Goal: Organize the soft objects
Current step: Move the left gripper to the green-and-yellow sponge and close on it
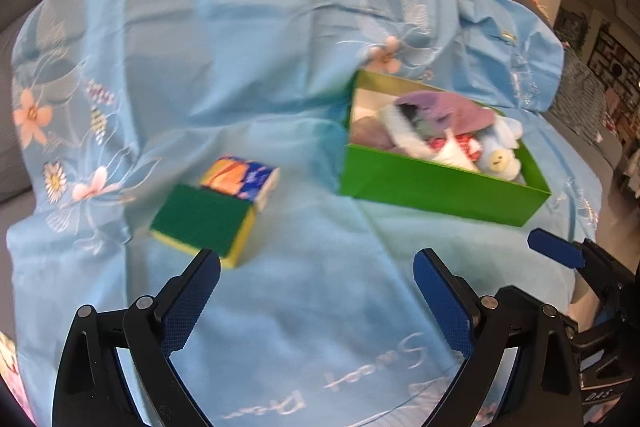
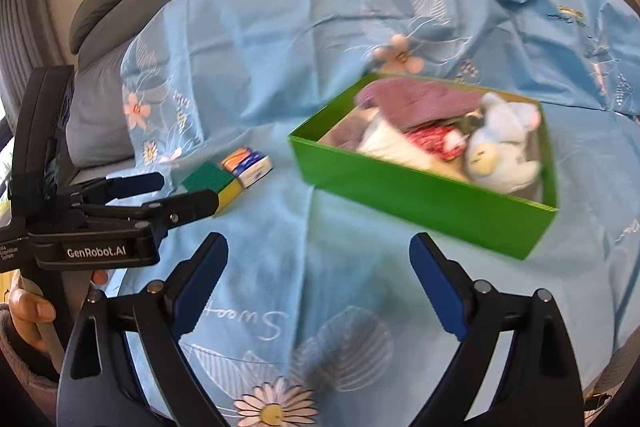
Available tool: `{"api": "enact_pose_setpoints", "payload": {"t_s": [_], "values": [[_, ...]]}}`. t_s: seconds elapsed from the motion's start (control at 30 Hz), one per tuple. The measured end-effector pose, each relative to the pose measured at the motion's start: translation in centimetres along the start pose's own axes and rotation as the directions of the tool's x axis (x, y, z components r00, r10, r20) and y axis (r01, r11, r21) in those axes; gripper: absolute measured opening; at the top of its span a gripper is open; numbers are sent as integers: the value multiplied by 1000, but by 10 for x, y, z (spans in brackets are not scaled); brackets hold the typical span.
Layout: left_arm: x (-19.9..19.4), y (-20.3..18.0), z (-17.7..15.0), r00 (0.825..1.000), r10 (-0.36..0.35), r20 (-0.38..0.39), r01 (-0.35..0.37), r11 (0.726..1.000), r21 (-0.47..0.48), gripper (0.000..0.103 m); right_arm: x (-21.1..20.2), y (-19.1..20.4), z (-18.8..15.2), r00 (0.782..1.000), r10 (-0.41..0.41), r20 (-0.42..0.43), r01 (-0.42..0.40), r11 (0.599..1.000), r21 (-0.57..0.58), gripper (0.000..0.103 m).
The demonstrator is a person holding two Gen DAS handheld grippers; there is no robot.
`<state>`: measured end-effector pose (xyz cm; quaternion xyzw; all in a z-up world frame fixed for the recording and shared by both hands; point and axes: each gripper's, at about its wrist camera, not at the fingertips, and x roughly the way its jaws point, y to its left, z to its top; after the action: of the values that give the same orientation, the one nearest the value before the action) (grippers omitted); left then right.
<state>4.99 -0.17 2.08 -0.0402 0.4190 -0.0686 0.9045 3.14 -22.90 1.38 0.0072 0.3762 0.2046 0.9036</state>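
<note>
Both grippers, left and right, gape wide, empty; rectangular green-topped sponge centre-left; glossy green box holds plush.

My left gripper has black, curved finger arms tipped with blue pads bearing a fine cross-hatched texture. Each arm carries two round silver pivot pins. My right gripper is of identical build: black arms, blue pads, silver pins. From the right wrist view, the left unit's black body shows white lettering "GenRobot.AI" and further small white print at its edge, too small for me to read. My left hand grips a pale grey handle; a grey knitted sleeve covers the wrist.
</note>
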Motion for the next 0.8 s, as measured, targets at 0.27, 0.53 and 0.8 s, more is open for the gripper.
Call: {"api": "enact_pose_setpoints", "payload": {"t_s": [0.27, 0.53, 0.8], "values": [[14, 81, -11, 998, 42, -45, -49, 988, -146, 97, 46, 43, -13, 994, 51, -101, -55, 998, -38, 93], [45, 140, 5, 998, 30, -63, -44, 971, -235, 97, 100, 86, -4, 978, 119, -170, -134, 988, -80, 93], [86, 139, 20, 995, -56, -85, 36, 975, -219, 97, 156, 120, 14, 969, 140, -201, -165, 980, -113, 86]]}}
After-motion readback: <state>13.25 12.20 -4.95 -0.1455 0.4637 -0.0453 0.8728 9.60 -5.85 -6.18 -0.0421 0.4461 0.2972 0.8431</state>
